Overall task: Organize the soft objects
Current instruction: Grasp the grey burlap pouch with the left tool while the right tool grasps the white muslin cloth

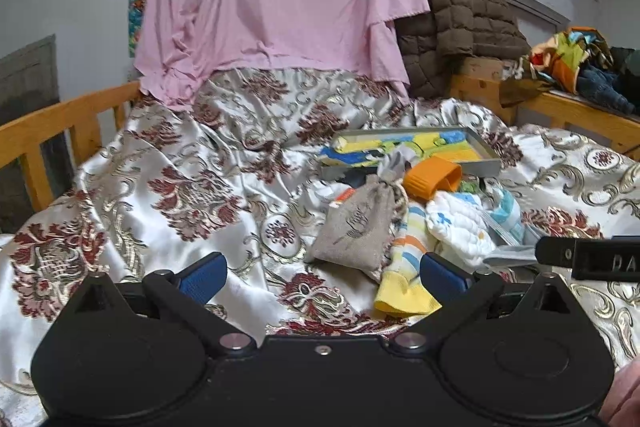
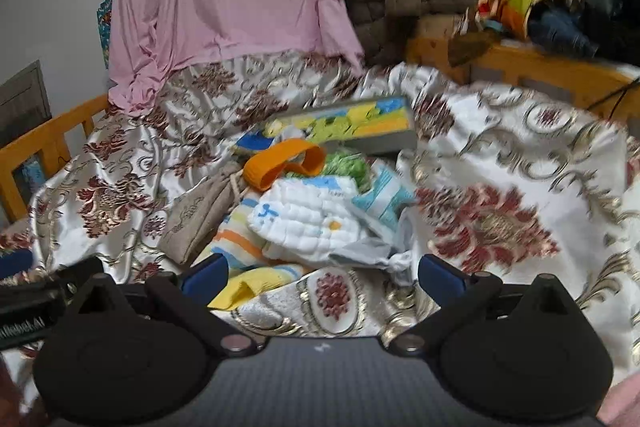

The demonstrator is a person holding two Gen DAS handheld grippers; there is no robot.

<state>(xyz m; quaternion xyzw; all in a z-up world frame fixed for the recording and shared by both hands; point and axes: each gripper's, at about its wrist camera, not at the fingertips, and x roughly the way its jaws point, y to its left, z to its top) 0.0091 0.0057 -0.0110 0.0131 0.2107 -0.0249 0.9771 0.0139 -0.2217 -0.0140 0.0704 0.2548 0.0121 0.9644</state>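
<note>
Both sets of jaws stand wide apart and hold nothing: the left gripper hangs low over the bedspread, the right gripper just short of the pile of soft things. Ahead and a little right of the left jaws lies a grey cloth pouch, with a striped towel touching its right side and nearly under the right pad. A white quilted cloth sits straight in front of the right jaws, an orange band beyond it, and further still the tray already carrying folded cloths. The likely next pick is the pouch or the towel; it would go best taken at a bunched edge, with the jaws pressed down into the bedding so only one layer comes up. The right view is smeared, so the green item behind the band cannot be made out, nor what lies under the white cloth.
</note>
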